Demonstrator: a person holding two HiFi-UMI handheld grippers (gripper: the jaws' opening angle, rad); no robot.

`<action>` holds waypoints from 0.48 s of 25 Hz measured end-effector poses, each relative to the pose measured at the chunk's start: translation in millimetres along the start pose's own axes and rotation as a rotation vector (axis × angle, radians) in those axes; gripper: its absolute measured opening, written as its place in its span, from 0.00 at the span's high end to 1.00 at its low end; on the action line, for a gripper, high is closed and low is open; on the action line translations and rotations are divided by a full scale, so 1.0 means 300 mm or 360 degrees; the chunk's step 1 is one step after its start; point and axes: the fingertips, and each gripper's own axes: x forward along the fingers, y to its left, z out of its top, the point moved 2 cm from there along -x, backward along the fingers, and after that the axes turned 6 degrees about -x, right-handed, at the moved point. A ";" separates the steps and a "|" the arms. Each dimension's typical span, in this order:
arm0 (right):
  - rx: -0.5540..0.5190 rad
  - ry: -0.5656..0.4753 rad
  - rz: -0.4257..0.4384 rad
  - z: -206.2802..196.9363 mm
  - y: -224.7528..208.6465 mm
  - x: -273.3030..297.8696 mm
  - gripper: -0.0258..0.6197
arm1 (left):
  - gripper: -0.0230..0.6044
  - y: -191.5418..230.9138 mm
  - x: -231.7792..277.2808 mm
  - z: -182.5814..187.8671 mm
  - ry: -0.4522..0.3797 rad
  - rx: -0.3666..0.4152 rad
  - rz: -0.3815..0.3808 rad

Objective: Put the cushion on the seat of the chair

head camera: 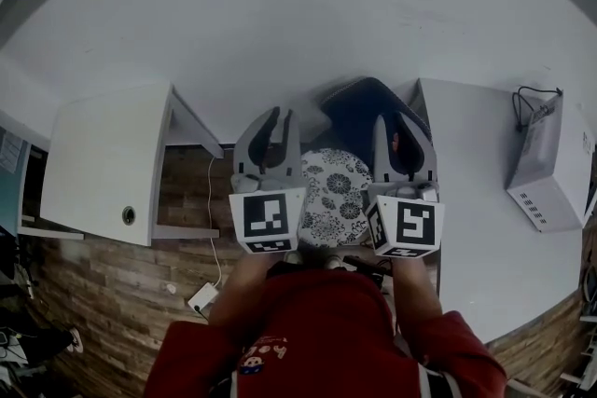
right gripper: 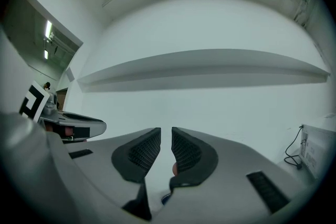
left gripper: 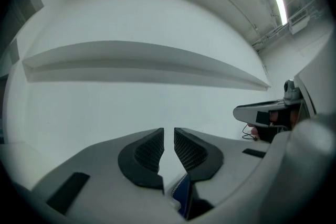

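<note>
In the head view, the cushion, white with a black flower print, hangs between my two grippers, close to the person's chest. Just beyond it stands the dark blue chair between two white desks. My left gripper is at the cushion's left edge and my right gripper at its right edge. In the left gripper view the jaws are nearly together, with a strip of blue fabric edge pinched low between them. The right gripper shows the same narrow gap, with a bit of fabric at its base.
A white desk stands at the left and another white desk at the right, with a white box and its cable on it. A power strip lies on the wood floor. A white wall is ahead.
</note>
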 end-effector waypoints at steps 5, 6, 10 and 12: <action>-0.0024 0.0012 0.0014 -0.002 0.020 0.004 0.91 | 0.90 0.002 -0.003 -0.021 0.0022 -0.0032 -0.0053; -0.0032 0.0017 0.0019 -0.004 0.027 0.004 0.92 | 0.91 0.006 -0.007 -0.025 0.0025 -0.0040 -0.0057; -0.0044 0.0036 0.0034 -0.012 0.047 0.001 0.92 | 0.92 0.013 -0.021 -0.035 0.0034 -0.0036 -0.0049; -0.0048 0.0042 0.0035 -0.017 0.054 -0.004 0.92 | 0.92 0.013 -0.028 -0.043 0.0042 -0.0042 -0.0048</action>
